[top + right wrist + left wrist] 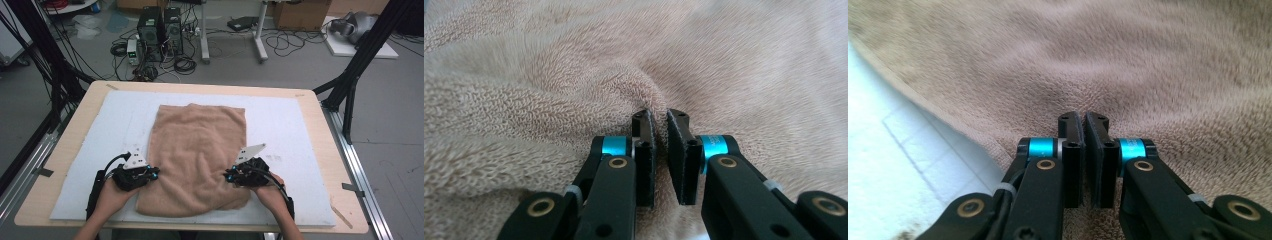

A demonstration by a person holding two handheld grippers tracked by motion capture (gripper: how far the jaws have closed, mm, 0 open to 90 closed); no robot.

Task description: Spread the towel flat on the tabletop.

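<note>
Nearest, the person's two hands come in from the bottom edge of the high view, the left hand (111,196) and the right hand (270,195) each holding a set of tongs against the near part of a tan towel (197,155). The left tongs (152,173) sit at the towel's left edge; the left gripper view shows their jaws pressed nearly together, with the fabric's hem and the white mat (893,165) beside them. The right tongs (660,125) pinch a raised fold of towel between slightly parted jaws, a bunching seen clearly in the right gripper view. Farther off, the towel lies spread over the mat on the wooden worktop (320,130). Beyond that, computer towers (160,30) and cables sit on the floor.
</note>
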